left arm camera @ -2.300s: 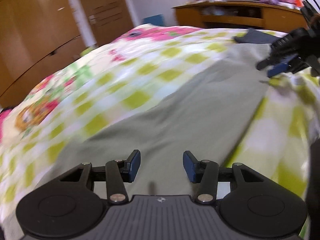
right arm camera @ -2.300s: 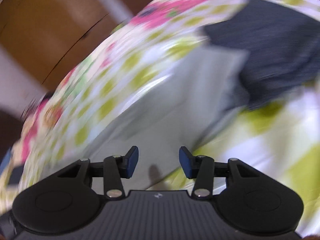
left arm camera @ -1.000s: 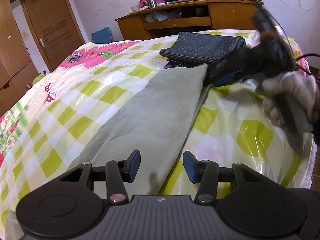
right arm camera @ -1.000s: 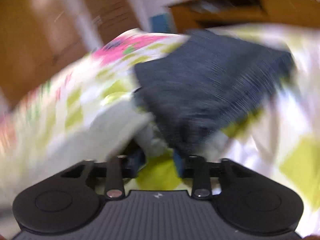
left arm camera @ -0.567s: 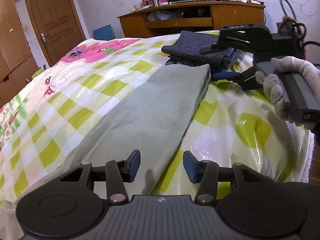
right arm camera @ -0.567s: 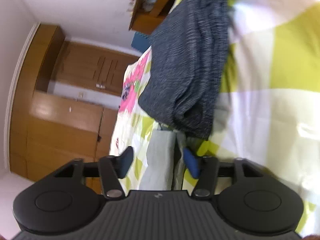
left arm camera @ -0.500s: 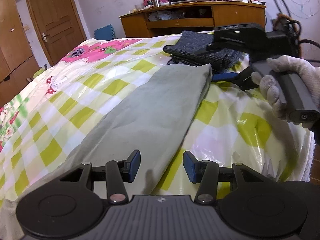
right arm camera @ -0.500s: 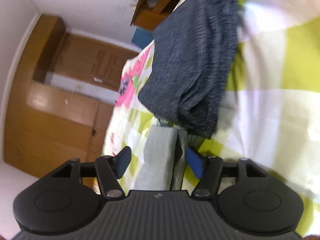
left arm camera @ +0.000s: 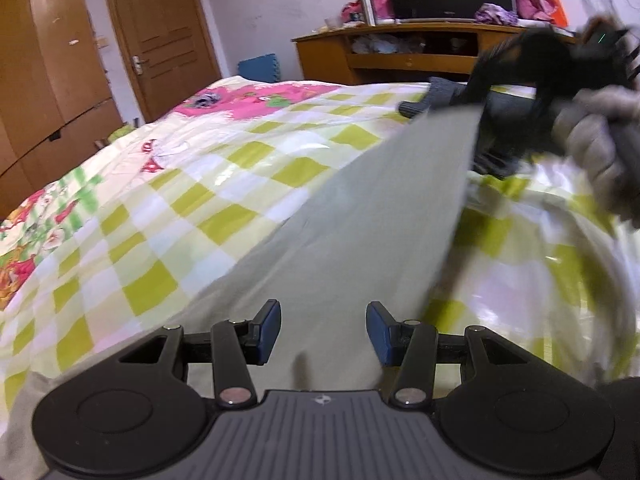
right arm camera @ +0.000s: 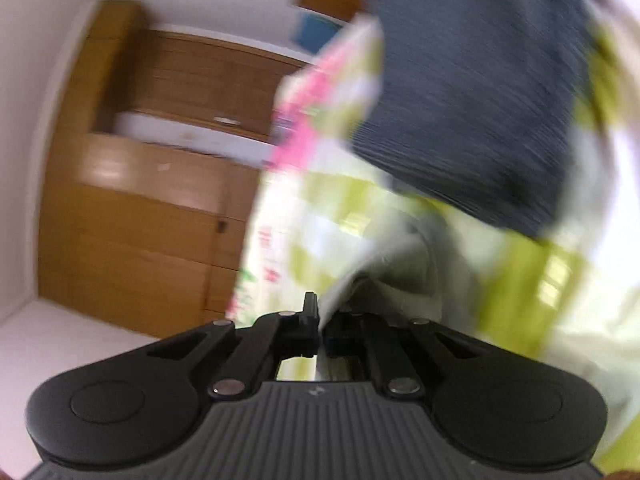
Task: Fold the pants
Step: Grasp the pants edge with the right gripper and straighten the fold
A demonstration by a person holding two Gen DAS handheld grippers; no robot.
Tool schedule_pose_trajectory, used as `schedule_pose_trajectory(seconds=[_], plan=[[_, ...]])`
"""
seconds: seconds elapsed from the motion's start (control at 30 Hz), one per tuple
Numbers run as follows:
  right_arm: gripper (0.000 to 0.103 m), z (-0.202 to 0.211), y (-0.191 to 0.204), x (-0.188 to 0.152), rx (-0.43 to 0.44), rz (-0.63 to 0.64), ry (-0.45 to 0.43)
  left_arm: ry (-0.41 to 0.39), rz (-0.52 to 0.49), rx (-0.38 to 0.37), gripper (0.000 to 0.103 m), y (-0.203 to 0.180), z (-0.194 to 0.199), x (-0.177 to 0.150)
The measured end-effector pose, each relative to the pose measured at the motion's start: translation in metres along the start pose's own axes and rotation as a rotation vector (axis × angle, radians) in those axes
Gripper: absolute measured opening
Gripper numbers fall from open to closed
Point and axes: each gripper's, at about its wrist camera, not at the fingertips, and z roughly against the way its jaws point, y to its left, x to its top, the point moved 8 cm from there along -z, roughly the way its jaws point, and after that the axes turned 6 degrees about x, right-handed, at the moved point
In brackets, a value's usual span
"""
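Note:
Grey-green pants (left arm camera: 360, 232) lie lengthwise on the checked bedspread (left arm camera: 224, 184), folded into one long strip. My left gripper (left arm camera: 323, 330) is open and empty, hovering over the near end of the pants. My right gripper (right arm camera: 322, 334) is shut on the far end of the pants (right arm camera: 400, 268) and holds it raised off the bed. In the left wrist view the right gripper (left arm camera: 500, 148) shows blurred at the far right, at the lifted far edge of the pants.
A folded dark grey garment (right arm camera: 480, 92) lies on the bed just beyond the pants, also in the left wrist view (left arm camera: 436, 96). A wooden desk (left arm camera: 400, 52) stands past the bed. A wardrobe (left arm camera: 44, 80) and door (left arm camera: 160, 32) are at the left.
My right gripper has closed on the far end of the pants and lifted it. My left gripper has dropped lower and stays open over the near end.

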Motion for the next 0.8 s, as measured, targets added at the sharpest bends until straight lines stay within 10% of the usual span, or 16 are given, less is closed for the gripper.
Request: schedule_pose_trajectory(seconds=[0.23, 0.37, 0.47, 0.6, 0.8], plan=[[0.010, -0.010, -0.049, -0.018, -0.212, -0.018, 0.107, 0.117, 0.099, -0.001, 0.075, 0.025, -0.038, -0.021], [0.037, -0.014, -0.052, -0.021, -0.180, -0.043, 0.099, 0.032, 0.123, 0.111, 0.076, 0.048, -0.025, -0.011], [0.005, -0.015, -0.029, -0.020, -0.143, -0.004, 0.097, 0.103, 0.123, 0.138, 0.078, 0.056, -0.045, -0.014], [0.005, -0.008, 0.024, -0.011, -0.071, 0.095, 0.078, 0.184, 0.194, 0.150, 0.080, 0.075, -0.064, -0.030], [0.005, -0.038, 0.090, -0.051, -0.030, 0.271, 0.169, 0.103, 0.285, 0.234, 0.080, 0.109, -0.006, -0.044]])
